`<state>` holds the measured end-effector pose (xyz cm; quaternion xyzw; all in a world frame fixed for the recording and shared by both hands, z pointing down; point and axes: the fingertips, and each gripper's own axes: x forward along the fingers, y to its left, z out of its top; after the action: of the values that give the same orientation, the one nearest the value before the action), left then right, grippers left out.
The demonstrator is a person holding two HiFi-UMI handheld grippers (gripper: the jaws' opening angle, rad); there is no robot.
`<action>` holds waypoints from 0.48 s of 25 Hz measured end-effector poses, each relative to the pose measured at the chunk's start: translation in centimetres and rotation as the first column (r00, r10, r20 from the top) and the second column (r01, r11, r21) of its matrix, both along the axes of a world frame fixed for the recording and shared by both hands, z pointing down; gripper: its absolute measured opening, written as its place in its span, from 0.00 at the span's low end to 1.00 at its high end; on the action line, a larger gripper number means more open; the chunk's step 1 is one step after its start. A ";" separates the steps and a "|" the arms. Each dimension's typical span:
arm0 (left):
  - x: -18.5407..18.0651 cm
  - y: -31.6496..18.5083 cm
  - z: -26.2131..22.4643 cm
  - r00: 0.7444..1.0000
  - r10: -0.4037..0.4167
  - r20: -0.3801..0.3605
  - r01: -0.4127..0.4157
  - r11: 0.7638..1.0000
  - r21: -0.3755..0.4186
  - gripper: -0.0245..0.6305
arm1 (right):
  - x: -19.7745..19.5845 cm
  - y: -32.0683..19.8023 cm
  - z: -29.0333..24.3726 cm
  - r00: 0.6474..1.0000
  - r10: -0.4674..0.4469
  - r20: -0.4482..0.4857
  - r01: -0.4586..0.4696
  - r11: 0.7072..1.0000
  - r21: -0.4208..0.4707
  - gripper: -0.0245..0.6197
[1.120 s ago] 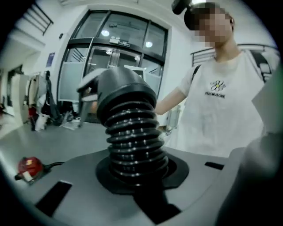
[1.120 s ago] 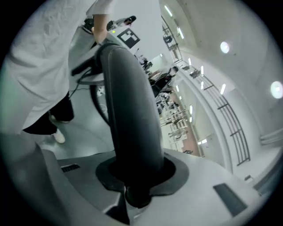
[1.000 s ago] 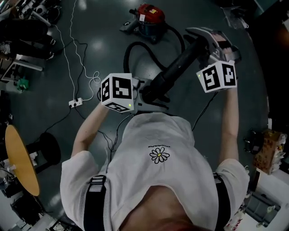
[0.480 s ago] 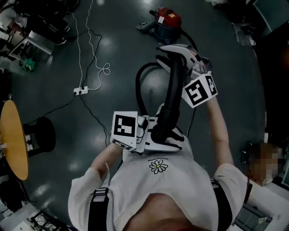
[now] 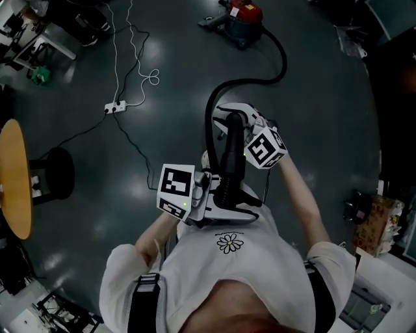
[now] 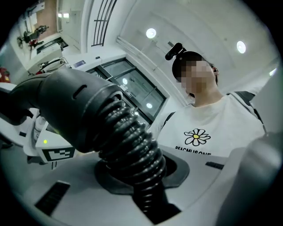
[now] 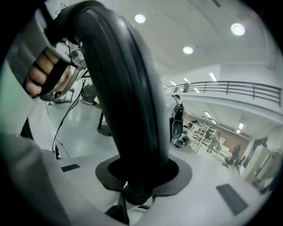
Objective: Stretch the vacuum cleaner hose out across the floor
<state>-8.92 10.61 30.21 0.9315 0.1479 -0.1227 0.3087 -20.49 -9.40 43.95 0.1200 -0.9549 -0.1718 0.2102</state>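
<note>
Black hose (image 5: 260, 80), one; red vacuum (image 5: 244, 18), one

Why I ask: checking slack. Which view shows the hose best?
Head view: the hose runs in a loop out from the vacuum. Left gripper view shows only ribbed hose in its jaws; right gripper view, only the smooth handle.

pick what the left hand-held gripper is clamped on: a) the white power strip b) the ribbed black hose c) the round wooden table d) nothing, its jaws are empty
B: in the left gripper view, the left hand-held gripper is closed around the ribbed black hose, just below the hose's smooth cuff.
</note>
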 end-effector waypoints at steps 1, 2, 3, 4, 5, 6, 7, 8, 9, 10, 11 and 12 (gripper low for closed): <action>0.8 1.8 0.7 1.000 0.006 0.006 -0.006 1.000 -0.007 0.19 | 1.0 1.4 0.3 0.998 0.033 0.052 -0.032 0.999 -0.029 0.20; 1.7 3.7 1.4 1.000 0.010 0.009 -0.010 1.000 -0.013 0.19 | 2.2 2.9 0.5 0.993 0.066 0.101 -0.061 0.997 -0.049 0.20; 2.7 5.8 2.1 1.000 0.015 0.011 -0.014 1.000 -0.019 0.19 | 3.4 4.4 0.7 0.986 0.096 0.138 -0.090 0.995 -0.054 0.20; 3.8 8.1 2.9 1.000 0.019 0.012 -0.018 1.000 -0.023 0.19 | 4.7 6.3 0.9 0.979 0.124 0.161 -0.118 0.992 -0.047 0.20; 5.2 10.5 3.5 1.000 0.022 0.012 -0.022 0.999 -0.024 0.19 | 6.0 8.4 1.2 0.973 0.149 0.176 -0.145 0.989 -0.035 0.20; 6.7 13.2 4.2 1.000 0.023 0.010 -0.022 0.999 -0.023 0.19 | 7.6 10.9 1.6 0.967 0.171 0.187 -0.169 0.985 -0.026 0.20; 8.6 16.0 4.8 1.000 0.020 0.005 -0.019 1.000 -0.019 0.19 | 9.5 13.5 2.0 0.962 0.190 0.194 -0.190 0.982 -0.020 0.20; 10.6 18.9 5.4 1.000 0.013 -0.002 -0.013 1.000 -0.014 0.19 | 11.6 16.3 2.5 0.959 0.207 0.194 -0.207 0.978 -0.016 0.20; 12.7 21.8 6.0 1.000 0.005 -0.011 -0.005 1.000 -0.011 0.19 | 13.8 19.2 3.1 0.957 0.222 0.187 -0.223 0.975 -0.014 0.20; 14.6 24.8 6.4 1.000 -0.002 -0.024 0.002 1.000 -0.012 0.19 | 15.9 22.2 3.9 0.957 0.233 0.173 -0.234 0.972 -0.012 0.20; 16.5 27.8 6.8 0.999 -0.008 -0.043 0.007 1.000 -0.019 0.19 | 17.9 25.4 4.7 0.959 0.239 0.151 -0.240 0.971 -0.010 0.20; 18.4 30.8 7.0 0.998 -0.011 -0.066 0.009 1.000 -0.029 0.19 | 19.8 28.8 5.6 0.963 0.239 0.123 -0.240 0.971 -0.006 0.20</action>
<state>9.44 41.44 37.16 0.9232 0.1516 -0.1574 0.3161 -0.74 19.36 49.51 0.2459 -0.9437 -0.1417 0.1699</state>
